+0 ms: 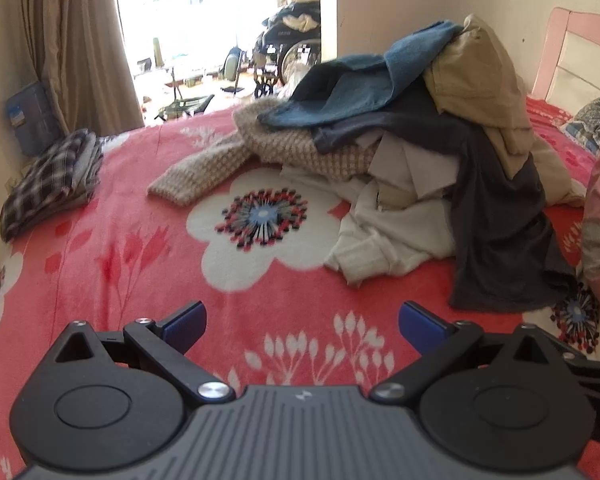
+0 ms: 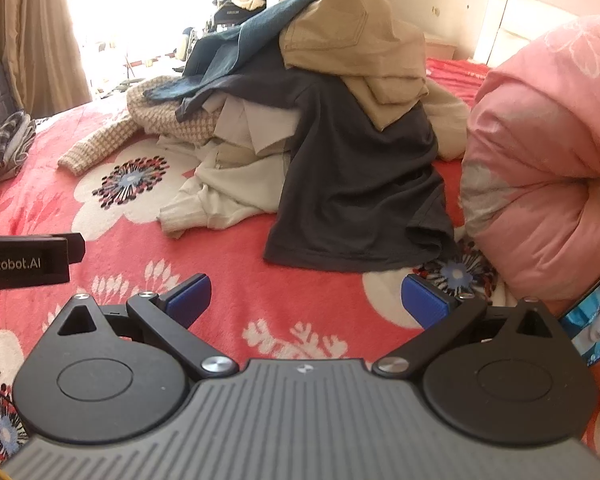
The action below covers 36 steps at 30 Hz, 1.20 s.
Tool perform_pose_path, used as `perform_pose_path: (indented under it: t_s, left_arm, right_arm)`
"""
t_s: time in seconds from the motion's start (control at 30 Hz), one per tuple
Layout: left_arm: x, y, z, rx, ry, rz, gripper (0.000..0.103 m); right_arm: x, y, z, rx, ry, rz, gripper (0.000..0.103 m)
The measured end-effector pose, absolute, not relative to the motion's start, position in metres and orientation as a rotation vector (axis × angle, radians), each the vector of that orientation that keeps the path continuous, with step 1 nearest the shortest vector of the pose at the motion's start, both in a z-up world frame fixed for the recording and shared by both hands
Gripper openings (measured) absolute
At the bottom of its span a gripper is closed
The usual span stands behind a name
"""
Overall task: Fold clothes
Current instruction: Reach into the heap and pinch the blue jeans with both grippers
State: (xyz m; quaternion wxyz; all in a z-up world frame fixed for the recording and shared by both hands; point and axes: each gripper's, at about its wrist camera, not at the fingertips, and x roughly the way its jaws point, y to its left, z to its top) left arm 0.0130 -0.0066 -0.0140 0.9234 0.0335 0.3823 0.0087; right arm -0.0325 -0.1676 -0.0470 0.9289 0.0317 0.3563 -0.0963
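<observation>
A heap of unfolded clothes (image 1: 420,128) lies on the red flowered bedspread (image 1: 148,264). It holds a dark grey shirt (image 1: 496,216), tan trousers (image 1: 480,76), a blue garment (image 1: 364,84), a beige knit sweater (image 1: 236,156) and a cream garment (image 1: 384,232). The right wrist view shows the same dark grey shirt (image 2: 360,184) nearest, its hem just ahead of my right gripper (image 2: 306,298). My left gripper (image 1: 302,326) hovers open over bare bedspread, short of the heap. Both grippers hold nothing. The left gripper's body (image 2: 24,260) shows at the left edge of the right wrist view.
A folded plaid garment (image 1: 52,180) lies at the bed's far left. A pink quilt (image 2: 540,152) bulges on the right, with a phone (image 2: 592,320) by it. A pink headboard (image 1: 572,52) stands at the back right. A curtain (image 1: 72,40) and a bright doorway sit behind.
</observation>
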Motion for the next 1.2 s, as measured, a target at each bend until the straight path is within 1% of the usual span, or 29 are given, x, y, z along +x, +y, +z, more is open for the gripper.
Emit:
perform_pose_path:
  t_s: [0.23, 0.4, 0.63, 0.73, 0.97, 1.1, 1.2]
  left_arm:
    - [0.057, -0.021, 0.000, 0.108, 0.688, -0.043, 0.103]
    - [0.099, -0.037, 0.004, 0.176, 0.548, -0.078, 0.103]
    - [0.178, -0.063, -0.006, 0.211, 0.409, -0.154, 0.103]
    - [0.215, -0.078, -0.011, 0.223, 0.364, -0.181, 0.103]
    - [0.297, -0.099, -0.018, 0.133, 0.393, -0.161, 0.103]
    - [0.330, -0.105, -0.020, 0.051, 0.422, -0.163, 0.096]
    - [0.345, -0.111, -0.024, 0.056, 0.439, -0.178, 0.092]
  right_arm:
    - [-0.013, -0.179, -0.035, 0.058, 0.643, -0.195, 0.102]
    - [0.015, -0.191, -0.022, 0.048, 0.547, -0.163, 0.102]
    - [0.090, -0.214, 0.003, -0.024, 0.411, -0.079, 0.102]
    - [0.138, -0.226, 0.016, -0.005, 0.381, -0.027, 0.102]
    - [0.263, -0.247, 0.045, 0.126, 0.431, 0.125, 0.102]
    - [0.324, -0.259, 0.055, 0.257, 0.492, 0.223, 0.101]
    - [0.350, -0.267, 0.053, 0.342, 0.526, 0.209, 0.101]
